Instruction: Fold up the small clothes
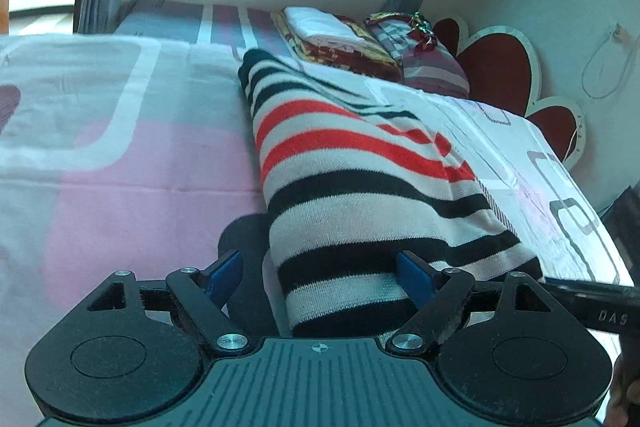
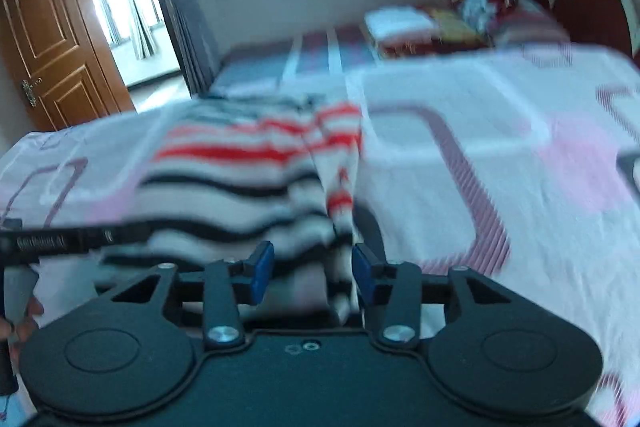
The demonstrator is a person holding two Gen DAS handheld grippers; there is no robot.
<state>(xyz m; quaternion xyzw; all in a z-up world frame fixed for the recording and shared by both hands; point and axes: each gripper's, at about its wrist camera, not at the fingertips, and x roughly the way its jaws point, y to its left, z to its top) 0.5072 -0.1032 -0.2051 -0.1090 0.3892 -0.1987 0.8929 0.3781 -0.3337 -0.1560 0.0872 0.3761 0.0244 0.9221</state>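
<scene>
A knitted garment with black, white and red stripes (image 1: 360, 163) lies folded lengthwise on the pink and white bedsheet (image 1: 120, 167). My left gripper (image 1: 320, 277) is open wide and straddles the garment's near left edge, one blue pad over the sheet and the other over the cloth. In the blurred right wrist view the same garment (image 2: 240, 163) lies ahead and to the left. My right gripper (image 2: 313, 275) stands open at its near right edge, with a fold of cloth between the pads and a gap beside it. Part of the other gripper (image 2: 44, 243) shows at the left.
A stack of folded blankets and pillows (image 1: 340, 39) sits at the far end of the bed, by the red heart-shaped headboard (image 1: 496, 67). A window and curtains are beyond it. A wooden door (image 2: 52, 47) stands open at the left. The bed's right edge (image 1: 592, 227) is close.
</scene>
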